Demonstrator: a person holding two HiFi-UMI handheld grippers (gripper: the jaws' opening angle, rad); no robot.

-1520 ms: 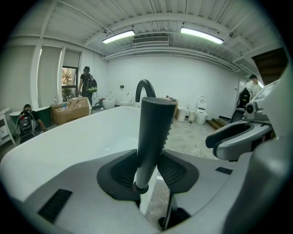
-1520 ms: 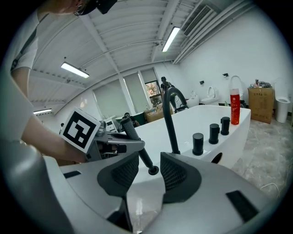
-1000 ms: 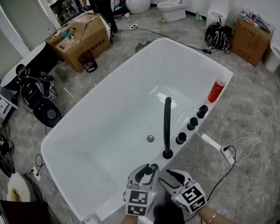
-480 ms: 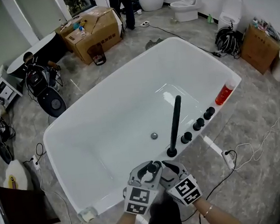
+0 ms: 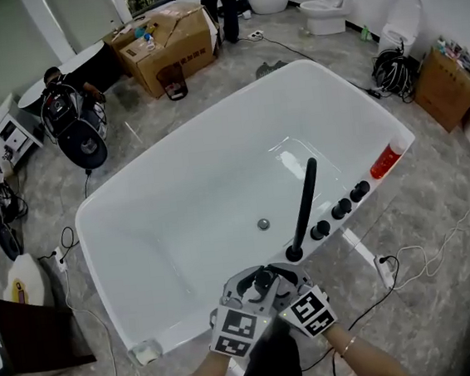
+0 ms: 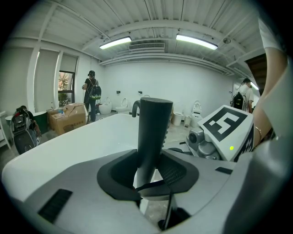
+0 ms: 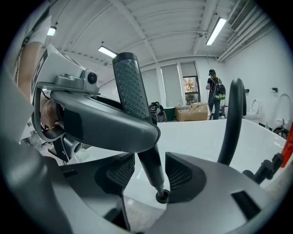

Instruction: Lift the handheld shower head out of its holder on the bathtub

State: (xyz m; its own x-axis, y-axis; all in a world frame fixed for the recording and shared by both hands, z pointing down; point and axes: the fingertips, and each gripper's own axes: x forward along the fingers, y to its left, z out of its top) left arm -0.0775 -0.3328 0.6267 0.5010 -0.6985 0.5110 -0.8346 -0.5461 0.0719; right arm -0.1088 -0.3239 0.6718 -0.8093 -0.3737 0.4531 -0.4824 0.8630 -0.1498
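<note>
Evidently the grasping step is finishing: the handheld shower head (image 7: 132, 87) is standing upright in its holder (image 7: 161, 196) on the near edge of the bathtub (image 5: 211, 120), and the left gripper (image 6: 149, 171) is clenching its fingers on the dark handle. The right gripper (image 7: 151, 172) is straddling the thin stem lower down, its fingers standing wide and just now closing slightly without touching it. Next, I am judging, the left gripper is needing a straight upward pull to clear the holder.

One bathtub (image 5: 185, 188), three knobs (image 5: 341, 208), one red bottle (image 5: 387, 160).
</note>
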